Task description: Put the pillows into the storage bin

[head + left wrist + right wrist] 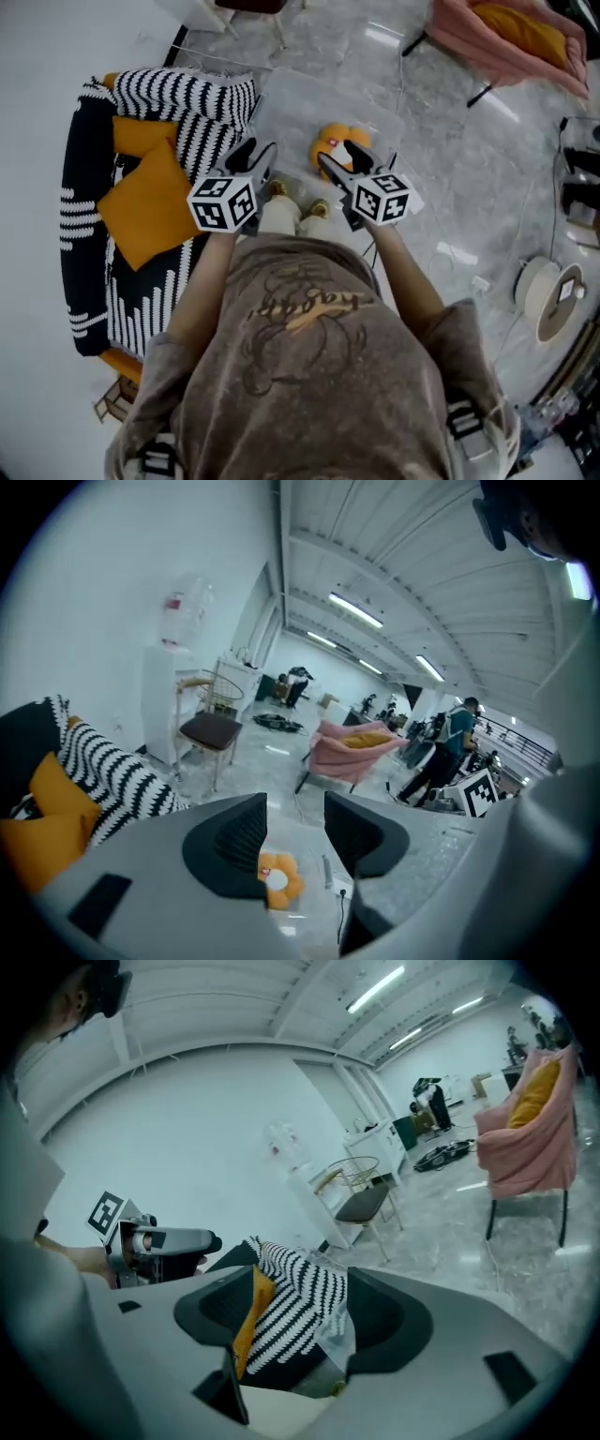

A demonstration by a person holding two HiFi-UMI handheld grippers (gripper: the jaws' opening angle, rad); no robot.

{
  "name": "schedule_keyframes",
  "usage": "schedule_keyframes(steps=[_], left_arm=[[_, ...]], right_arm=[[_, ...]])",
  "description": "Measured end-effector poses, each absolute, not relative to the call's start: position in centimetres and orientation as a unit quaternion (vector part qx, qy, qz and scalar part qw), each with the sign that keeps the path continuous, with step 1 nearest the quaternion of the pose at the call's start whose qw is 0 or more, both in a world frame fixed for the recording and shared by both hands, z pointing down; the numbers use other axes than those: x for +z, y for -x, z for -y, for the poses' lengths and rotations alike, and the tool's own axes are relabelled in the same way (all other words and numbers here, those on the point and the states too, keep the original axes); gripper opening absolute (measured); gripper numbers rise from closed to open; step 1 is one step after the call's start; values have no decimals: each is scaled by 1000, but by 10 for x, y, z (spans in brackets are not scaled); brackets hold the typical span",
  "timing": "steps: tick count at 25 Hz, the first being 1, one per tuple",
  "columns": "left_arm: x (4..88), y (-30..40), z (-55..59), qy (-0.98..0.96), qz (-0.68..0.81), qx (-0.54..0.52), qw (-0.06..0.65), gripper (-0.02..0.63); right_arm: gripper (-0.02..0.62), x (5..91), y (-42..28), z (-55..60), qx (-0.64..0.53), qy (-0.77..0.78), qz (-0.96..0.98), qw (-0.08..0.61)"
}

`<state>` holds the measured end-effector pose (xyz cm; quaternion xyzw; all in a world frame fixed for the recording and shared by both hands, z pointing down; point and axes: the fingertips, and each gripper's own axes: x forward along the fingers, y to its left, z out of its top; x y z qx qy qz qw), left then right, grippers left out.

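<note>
A clear storage bin (281,98) stands on the floor ahead of the person, with an orange flower-shaped pillow (336,142) inside. On the black-and-white striped sofa (202,103) at the left lies a square orange pillow (148,204), and a second orange pillow (139,136) behind it. My left gripper (261,161) is raised at chest height, open and empty, and the flower pillow (277,879) shows far below its jaws. My right gripper (339,171) is raised beside it, also open and empty. Beyond its jaws are the striped sofa (302,1299) and an orange pillow (249,1321).
A pink chair (511,42) with an orange cushion stands at the back right. A brown-seated chair (212,729) is by the wall near a white cabinet. Cables run over the marble floor, and a white spool (548,295) sits at the right. People stand far off.
</note>
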<state>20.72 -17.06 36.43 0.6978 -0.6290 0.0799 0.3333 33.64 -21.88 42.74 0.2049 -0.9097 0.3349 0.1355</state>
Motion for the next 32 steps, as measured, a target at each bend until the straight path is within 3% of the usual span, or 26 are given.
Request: schedule_keyframes(steps=[18,27,32], left_arm=[[325,95,-104,-459,829,-48,315,176],[383,236,-248,-381,855,-40,350,184],[454,311,-309,-348,855,-7,385,242]], right_arm=[[302,379,9,29,255,86,935,230],[305,442,145,-87,266,121,910,294],[331,516,200,-120,269,104,892,349]])
